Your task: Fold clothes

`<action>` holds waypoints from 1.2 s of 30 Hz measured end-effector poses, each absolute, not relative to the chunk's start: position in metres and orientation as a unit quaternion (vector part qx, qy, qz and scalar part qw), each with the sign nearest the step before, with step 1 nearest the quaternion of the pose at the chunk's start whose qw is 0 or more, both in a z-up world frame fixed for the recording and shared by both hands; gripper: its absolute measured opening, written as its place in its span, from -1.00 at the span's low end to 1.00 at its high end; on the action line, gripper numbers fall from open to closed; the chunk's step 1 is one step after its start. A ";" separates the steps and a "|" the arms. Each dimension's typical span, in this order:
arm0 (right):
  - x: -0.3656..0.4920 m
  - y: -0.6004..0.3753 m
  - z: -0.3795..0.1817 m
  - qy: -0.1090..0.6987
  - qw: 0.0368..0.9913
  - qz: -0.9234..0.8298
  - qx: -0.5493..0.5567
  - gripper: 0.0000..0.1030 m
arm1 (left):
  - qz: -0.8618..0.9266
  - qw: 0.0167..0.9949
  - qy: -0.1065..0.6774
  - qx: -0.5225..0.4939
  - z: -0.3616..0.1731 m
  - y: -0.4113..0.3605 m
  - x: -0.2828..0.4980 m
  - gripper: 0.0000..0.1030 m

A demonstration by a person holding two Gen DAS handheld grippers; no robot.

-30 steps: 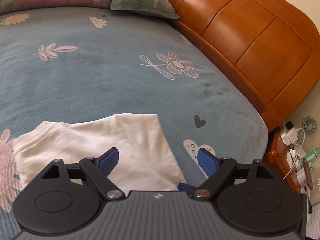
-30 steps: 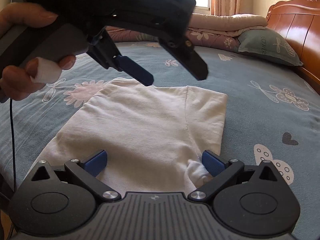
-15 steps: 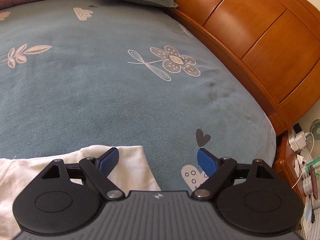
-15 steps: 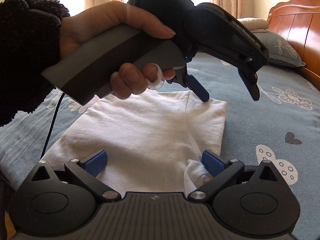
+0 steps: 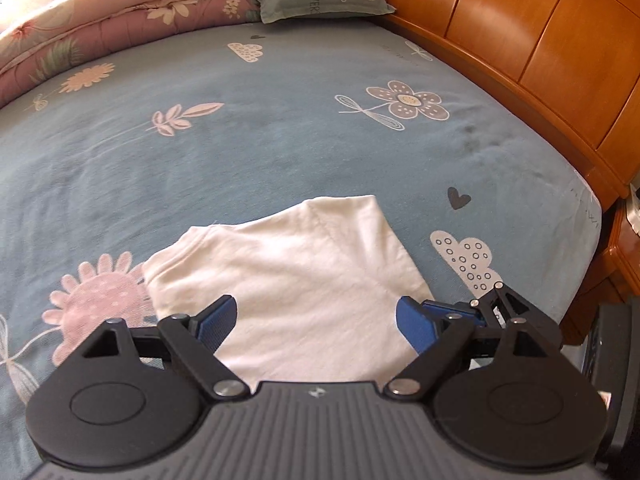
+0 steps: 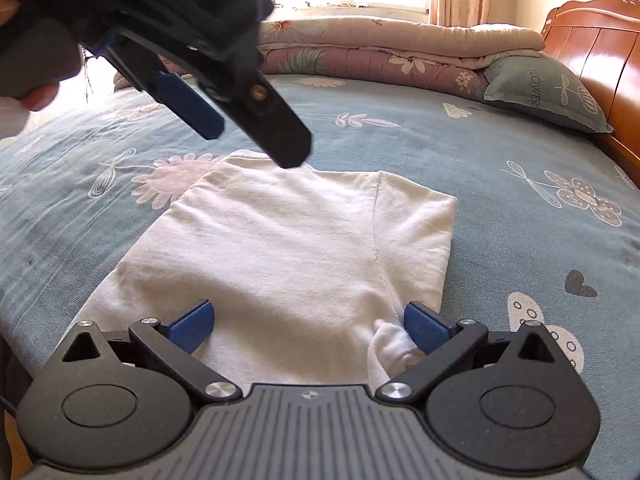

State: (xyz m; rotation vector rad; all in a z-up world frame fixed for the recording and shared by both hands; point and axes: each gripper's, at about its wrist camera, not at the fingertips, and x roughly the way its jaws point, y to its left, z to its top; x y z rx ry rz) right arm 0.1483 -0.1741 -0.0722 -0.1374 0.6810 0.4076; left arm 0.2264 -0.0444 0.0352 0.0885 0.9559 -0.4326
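Shirt (image 6: 288, 248) flat on bed, under both tools: left (image 5: 316, 320) opening, right (image 6: 308, 326) spread, empty.

We have open bedsheet (image 5: 280, 148) beyond and to both sides of the folded white garment (image 6: 304, 248) — passage is unobstructed there. Obstacles: the wooden headboard (image 5: 540, 52) along the right, and the stacked quilts (image 6: 380, 52) and pillow (image 6: 540, 92) at the far edge.

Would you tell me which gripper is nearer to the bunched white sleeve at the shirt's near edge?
Right. The right gripper is open with one pad beside the bunched sleeve; the left gripper, jaws opening, hovers above the shirt's far edge.
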 end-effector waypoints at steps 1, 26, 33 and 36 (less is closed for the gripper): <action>0.149 -0.172 -0.073 0.335 0.919 0.196 -0.069 1.00 | -0.207 0.865 0.455 0.034 0.036 -0.040 0.223 0.76; 0.112 -0.182 -0.034 0.333 0.922 0.196 -0.004 1.00 | -0.185 0.844 0.484 -0.139 -0.017 -0.006 0.195 0.76; 0.100 -0.181 -0.049 0.363 0.900 0.240 0.032 1.00 | -0.169 0.844 0.485 -0.154 -0.019 0.004 0.176 0.76; 0.097 -0.191 -0.063 0.390 0.892 0.223 0.051 1.00 | -0.163 0.840 0.491 -0.166 -0.023 0.009 0.171 0.76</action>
